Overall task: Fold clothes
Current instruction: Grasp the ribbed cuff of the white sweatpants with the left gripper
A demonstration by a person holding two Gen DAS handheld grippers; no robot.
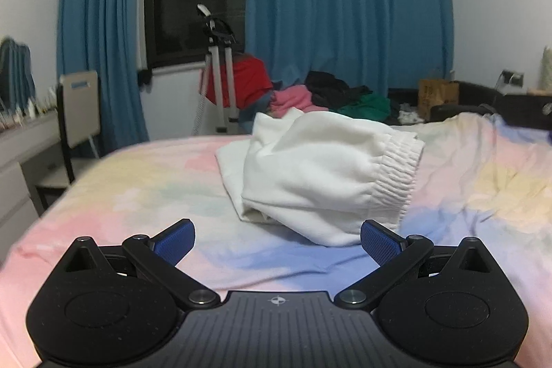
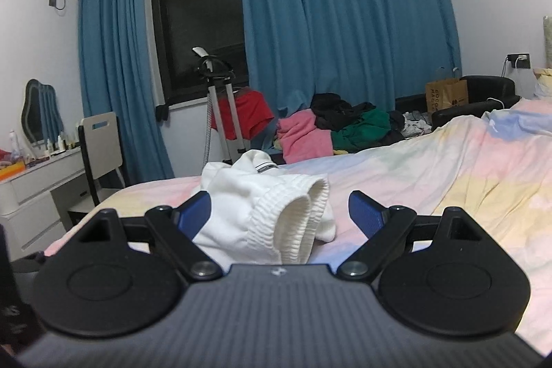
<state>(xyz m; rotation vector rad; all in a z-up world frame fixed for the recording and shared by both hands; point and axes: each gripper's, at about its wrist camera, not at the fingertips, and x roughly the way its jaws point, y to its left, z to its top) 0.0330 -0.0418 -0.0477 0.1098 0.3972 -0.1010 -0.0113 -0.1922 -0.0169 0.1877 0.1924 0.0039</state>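
A white garment (image 1: 321,175) with a ribbed elastic band lies bunched on the pastel bedsheet (image 1: 138,192). My left gripper (image 1: 277,240) is open just in front of it, its right blue pad close to the garment's near edge. In the right wrist view the same white garment (image 2: 272,212) sits with its ribbed band between the wide-apart fingers of my right gripper (image 2: 279,212), which is open. The pads do not press on the cloth.
A pile of pink, black and green clothes (image 2: 331,126) lies beyond the bed's far side. A garment steamer stand (image 2: 220,106) with a red cloth, a chair (image 2: 100,157) and a white dresser (image 2: 38,192) stand at the left. A paper bag (image 2: 445,95) sits at the back right.
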